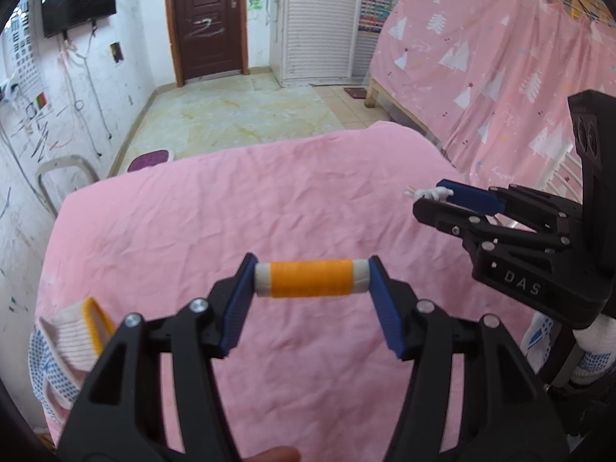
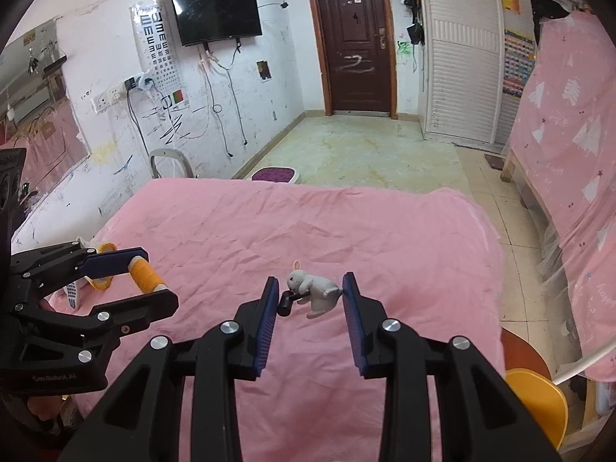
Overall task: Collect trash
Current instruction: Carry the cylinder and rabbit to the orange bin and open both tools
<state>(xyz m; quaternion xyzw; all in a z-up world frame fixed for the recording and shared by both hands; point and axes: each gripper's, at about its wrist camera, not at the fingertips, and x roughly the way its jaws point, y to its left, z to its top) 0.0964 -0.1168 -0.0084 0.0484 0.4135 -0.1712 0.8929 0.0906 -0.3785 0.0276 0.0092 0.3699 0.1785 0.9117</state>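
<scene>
Pink cloth, orange thread, white rabbit

A plain pink sheet (image 2: 308, 231) covers the tabletop; the spool (image 1: 310, 278) is orange with white ends, the rabbit figure (image 2: 313, 288) white-grey with a black piece, and the curtain (image 1: 481, 57) pink with white tree shapes.

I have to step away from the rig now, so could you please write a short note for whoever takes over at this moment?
Left gripper: shut on the orange thread spool, gripped end to end and held above the pink sheet.
Right gripper: shut on the small white rabbit figure, also lifted off the sheet.
Done: both items picked up.
Left: drop both in the trash; no bin is in view. A yellow-rimmed item and a white dotted glove lie at the sheet's left edge.
</scene>
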